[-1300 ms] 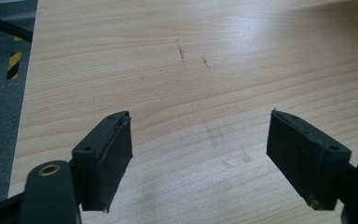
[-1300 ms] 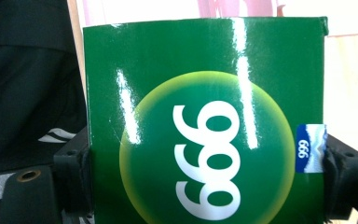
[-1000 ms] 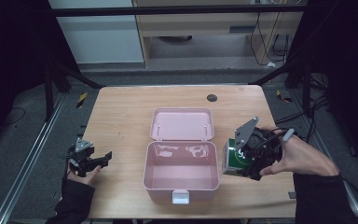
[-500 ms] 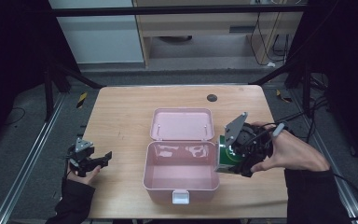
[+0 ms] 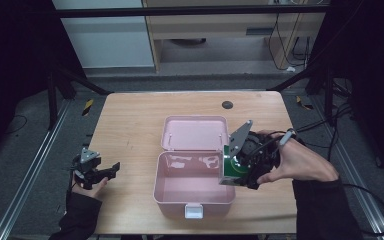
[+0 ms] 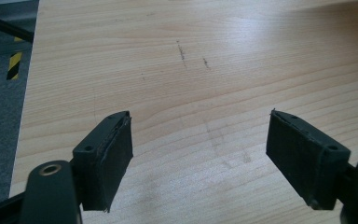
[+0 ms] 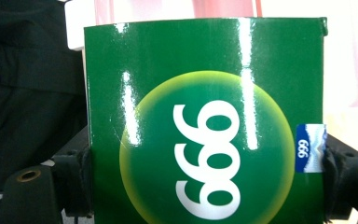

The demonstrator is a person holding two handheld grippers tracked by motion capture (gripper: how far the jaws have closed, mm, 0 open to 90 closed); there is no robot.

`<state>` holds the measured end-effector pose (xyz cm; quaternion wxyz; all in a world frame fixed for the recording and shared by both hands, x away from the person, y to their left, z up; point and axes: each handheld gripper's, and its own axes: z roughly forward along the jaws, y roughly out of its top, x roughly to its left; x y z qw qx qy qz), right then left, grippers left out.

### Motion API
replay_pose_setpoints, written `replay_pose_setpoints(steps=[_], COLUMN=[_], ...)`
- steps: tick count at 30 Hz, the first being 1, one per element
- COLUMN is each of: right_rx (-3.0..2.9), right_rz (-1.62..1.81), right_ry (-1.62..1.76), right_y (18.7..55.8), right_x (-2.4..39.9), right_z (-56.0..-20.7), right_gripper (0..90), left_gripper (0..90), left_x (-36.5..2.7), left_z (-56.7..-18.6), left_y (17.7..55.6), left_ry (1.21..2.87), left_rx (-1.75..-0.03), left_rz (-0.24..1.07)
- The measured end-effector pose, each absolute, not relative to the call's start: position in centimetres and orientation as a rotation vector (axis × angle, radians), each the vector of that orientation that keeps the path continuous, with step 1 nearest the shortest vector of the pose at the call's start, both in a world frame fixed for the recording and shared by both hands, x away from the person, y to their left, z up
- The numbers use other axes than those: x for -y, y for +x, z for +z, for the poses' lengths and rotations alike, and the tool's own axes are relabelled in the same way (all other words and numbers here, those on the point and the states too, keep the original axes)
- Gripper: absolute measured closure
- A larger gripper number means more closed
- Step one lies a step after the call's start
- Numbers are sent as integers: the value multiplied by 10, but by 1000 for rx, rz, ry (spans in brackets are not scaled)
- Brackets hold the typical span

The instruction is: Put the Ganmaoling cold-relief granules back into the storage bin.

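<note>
An open storage box (image 5: 194, 187) sits at the middle of the bench (image 5: 130, 125), its lid (image 5: 195, 132) lying back behind it. The right gripper (image 5: 237, 167) holds a carton (image 5: 232, 170) over the box's right wall. The left gripper (image 5: 111, 169) hovers at the bench's near left edge, well apart from the box.

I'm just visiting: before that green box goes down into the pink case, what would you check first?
1. Grip: right gripper jaws clamp both sides of the green box: ok.
2. Pink case lid open: ok.
3. Room inside the case: nothing seen in it: ok.
4. Box over the opening: at the case's right rim, not fully over it: not ok.
5. Left gripper out of the way, jaws open above bare table: ok.
6. Box contents secure: cannot tell.
</note>
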<state>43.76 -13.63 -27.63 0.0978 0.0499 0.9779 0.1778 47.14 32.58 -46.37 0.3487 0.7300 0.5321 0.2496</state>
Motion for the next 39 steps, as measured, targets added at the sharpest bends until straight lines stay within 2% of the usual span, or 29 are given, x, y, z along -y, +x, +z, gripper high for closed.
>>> replay_pose_setpoints(steps=[39], right_rx=[-2899], right_rz=[609], right_ry=[97], right_y=[450], right_x=[98], right_z=[-299], right_gripper=[158], left_gripper=[221], left_x=[-326], left_z=[-463], left_y=[471], left_ry=[1893], left_rx=[-1376], left_rz=[651])
